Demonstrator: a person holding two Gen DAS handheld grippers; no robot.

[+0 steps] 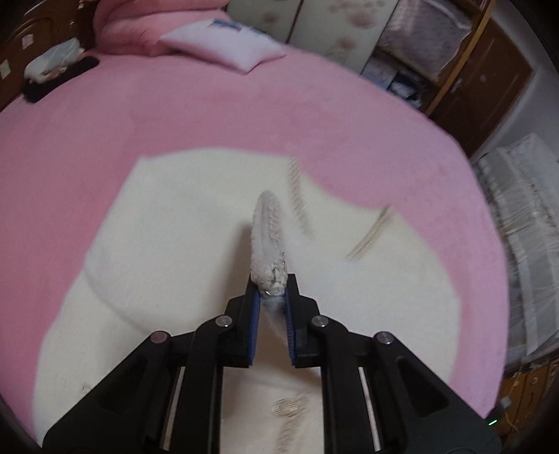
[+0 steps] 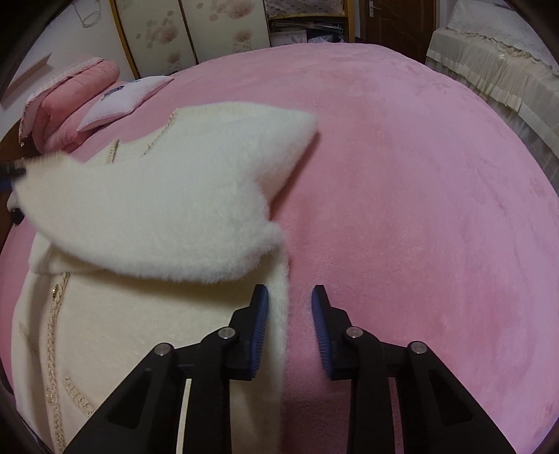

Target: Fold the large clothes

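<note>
A large cream fluffy coat point(image 1: 195, 244) with braided trim lies spread on the pink bed point(image 1: 244, 115). My left gripper point(image 1: 273, 284) is shut on a fold of the coat's fabric point(image 1: 268, 237), which sticks up between the pads above the garment. In the right wrist view the coat point(image 2: 139, 331) lies at the left, and a fluffy sleeve point(image 2: 167, 206) is lifted across it toward the left edge. My right gripper point(image 2: 290, 297) is open and empty, over the coat's right edge and the pink bed point(image 2: 419, 209).
A white pillow point(image 1: 227, 47) and pink folded quilts point(image 1: 139, 24) lie at the bed's head. A dark object with a pale bundle point(image 1: 56, 73) sits at the far left. A cloth-covered piece of furniture point(image 2: 496, 70) stands beyond the bed's right side. Wardrobe shelves point(image 1: 419, 38) stand behind.
</note>
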